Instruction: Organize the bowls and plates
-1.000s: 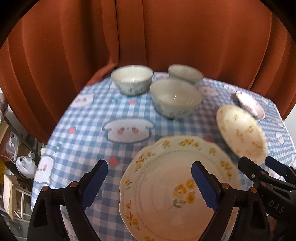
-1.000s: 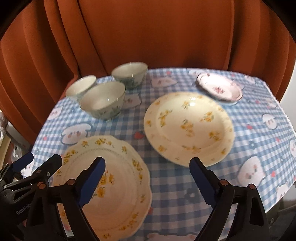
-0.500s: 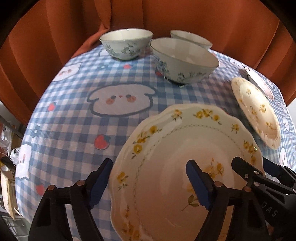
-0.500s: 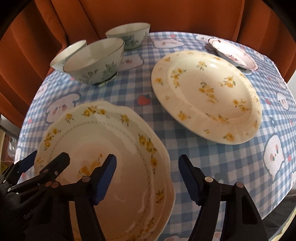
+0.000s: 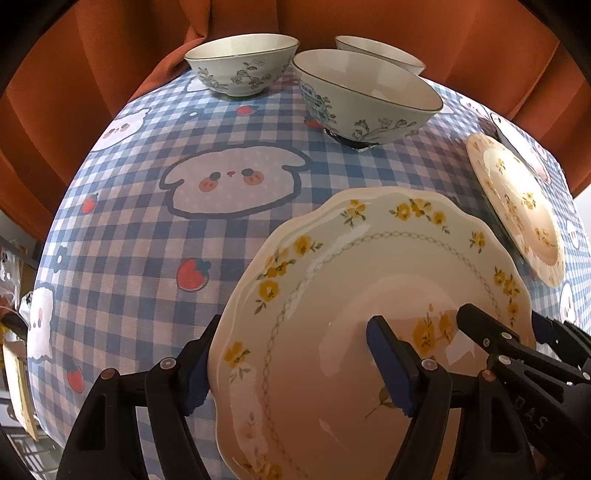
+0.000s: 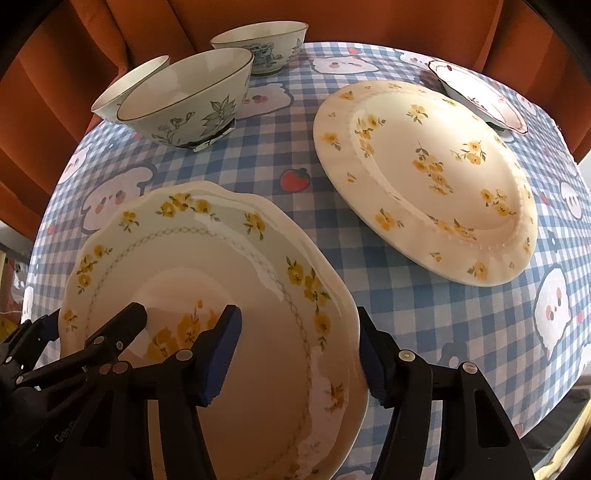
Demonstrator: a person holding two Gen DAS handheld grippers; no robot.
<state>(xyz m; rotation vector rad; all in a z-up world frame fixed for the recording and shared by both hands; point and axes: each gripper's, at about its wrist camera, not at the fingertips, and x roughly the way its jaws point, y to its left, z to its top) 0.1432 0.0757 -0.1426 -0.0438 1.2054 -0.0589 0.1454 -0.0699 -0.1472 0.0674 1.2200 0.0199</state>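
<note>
Scalloped plate (image 5: 332,332), cream with yellow flowers and a chain border, lying flat at the near edge of the bench (image 5: 147,229), which is covered by a blue gingham cloth printed with cartoon animals and strawberries. Left hand-held gripper (image 5: 295,362): jaws spread and straddling the plate's left rim, one blue pad outside the rim low against the cloth, the other over the plate's well; the jaws have just been closing with the rim between them, and the pads do not yet appear to press it. Right hand-held gripper (image 6: 299,350): mirrored on the plate's right rim, one pad over the well, one outside the rim, jaws likewise just closing around the rim, no clamping visible. Relation governing the next move: the plate sits directly between and beneath the two grippers, each pointing steeply down at an opposite edge, so neither hand is nearer; a two-sided lift looks to be the step in hand. Round plate (image 6: 424,177), cream with scattered yellow flowers, lies to the right and farther back, apart from the scalloped plate; judged the likely stacking place. Small pink-flowered dish (image 6: 480,96) sits at the far right, just beyond the round plate. Three floral bowls stand at the far left: nearest bowl (image 6: 184,99), second bowl (image 6: 262,44), third bowl (image 6: 129,88), close together. Orange curtain (image 5: 369,18) behind.
</note>
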